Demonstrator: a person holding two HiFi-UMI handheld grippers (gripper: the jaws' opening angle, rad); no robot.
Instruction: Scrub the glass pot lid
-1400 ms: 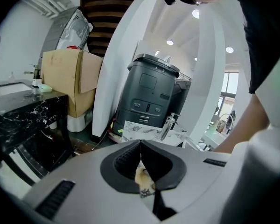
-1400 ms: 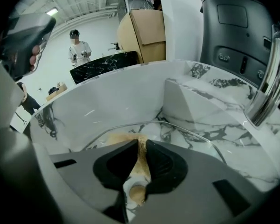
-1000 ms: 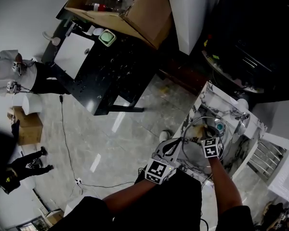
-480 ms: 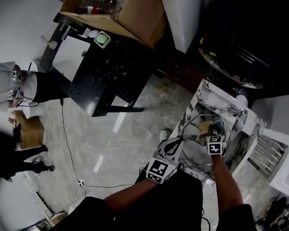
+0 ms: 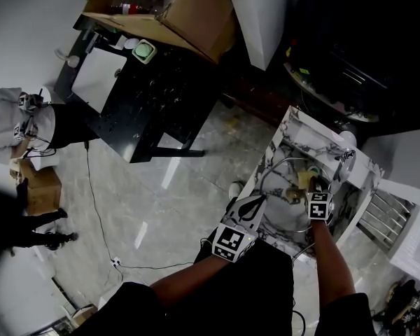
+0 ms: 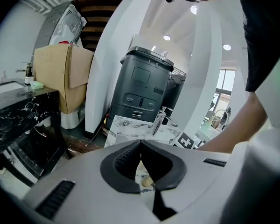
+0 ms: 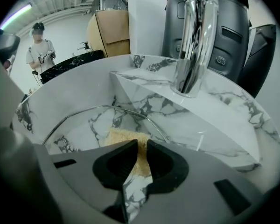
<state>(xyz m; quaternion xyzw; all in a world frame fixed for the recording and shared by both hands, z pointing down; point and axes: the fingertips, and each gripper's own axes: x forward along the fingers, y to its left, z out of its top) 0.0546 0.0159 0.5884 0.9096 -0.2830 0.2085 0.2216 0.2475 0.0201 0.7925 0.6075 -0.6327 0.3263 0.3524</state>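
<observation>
Marble, white with grey veins: a sink worktop (image 5: 294, 128) at the lower right of the head view, with the glass pot lid (image 5: 283, 208) down in its basin, toward the near edge. At the lid's near-left rim, the left gripper (image 5: 255, 201). Over the lid's far side, close under the faucet (image 5: 343, 161) at the far right corner, the right gripper (image 5: 312, 189) with a tan sponge (image 5: 302, 180).

In the left gripper view, left gripper (image 6: 141, 143) with tips pressed together, a bit of marble and a speck of tan visible through the gap lower down. Cannot tell here whether the clear rim sits pinched between those tips or merely beside them.

In the right gripper view, right gripper (image 7: 141, 146) clamped on the sponge (image 7: 123, 138), seemingly against the glass just inside the lid's metal rim (image 7: 102, 108). Faucet (image 7: 193, 41) straight ahead, toward the far edge.

Likely trouble from here:
- A skid or tip of the lid under a hard push, given smooth glass on smooth marble and a possibly loose left hold, and then a knock of the rim on the basin wall.
- A narrow pinch on a soft sponge, so apt to peel out mid-stroke and leave bare jaws scraping the glass.
- With a long stroke toward the far edge, a bump against the faucet.
</observation>
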